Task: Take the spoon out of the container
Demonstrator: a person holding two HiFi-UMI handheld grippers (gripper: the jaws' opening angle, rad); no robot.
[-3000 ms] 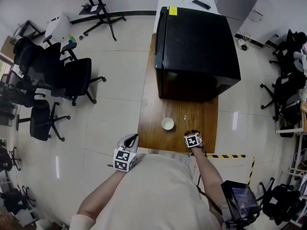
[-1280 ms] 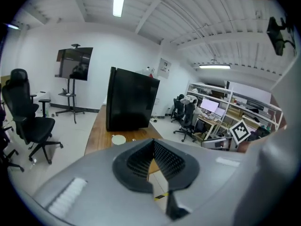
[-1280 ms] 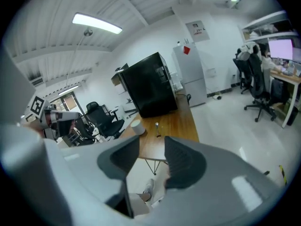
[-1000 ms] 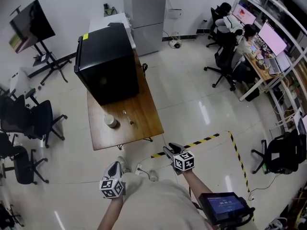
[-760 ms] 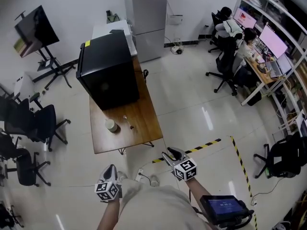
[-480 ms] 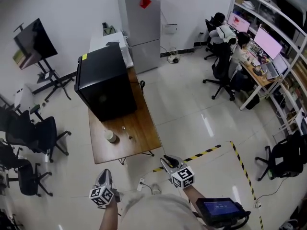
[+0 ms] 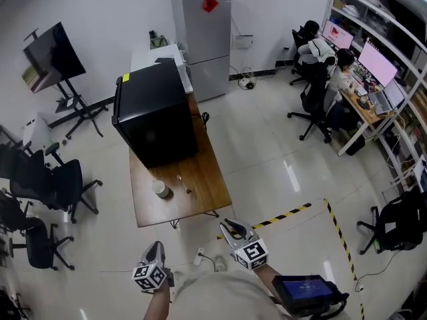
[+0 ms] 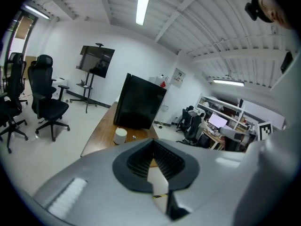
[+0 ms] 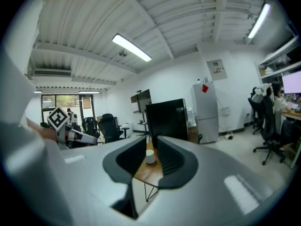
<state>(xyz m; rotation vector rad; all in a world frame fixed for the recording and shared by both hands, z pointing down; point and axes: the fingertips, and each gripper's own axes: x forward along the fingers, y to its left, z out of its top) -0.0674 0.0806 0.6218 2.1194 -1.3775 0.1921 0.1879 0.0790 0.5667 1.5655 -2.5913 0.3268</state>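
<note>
The white cup-like container [image 7: 160, 189] stands on the brown wooden table [image 7: 207, 179], far ahead of me. Two small items [image 7: 183, 184] lie just right of it, too small to tell a spoon. Both grippers hang close to my body, well short of the table. My left gripper [image 7: 155, 248] has its fingertips together and holds nothing [image 8: 153, 142]. My right gripper [image 7: 231, 227] still shows a gap [image 9: 151, 140] while its jaws are closing, with nothing between them. Through that gap I see the distant container [image 9: 150, 156]. The left gripper view also shows the container [image 8: 120, 135].
A large black cabinet [image 7: 155, 112] fills the table's far half. Office chairs [image 7: 47, 179] stand to the left. Yellow-black floor tape [image 7: 287, 213] runs on the right. People sit at desks [image 7: 333, 65] at the far right. A tablet [image 7: 305, 291] hangs at my right side.
Three seconds ago both grippers were at the table's front edge; since then I stand back on the floor. Over the last second the view shifts slightly and both grippers stay low.
</note>
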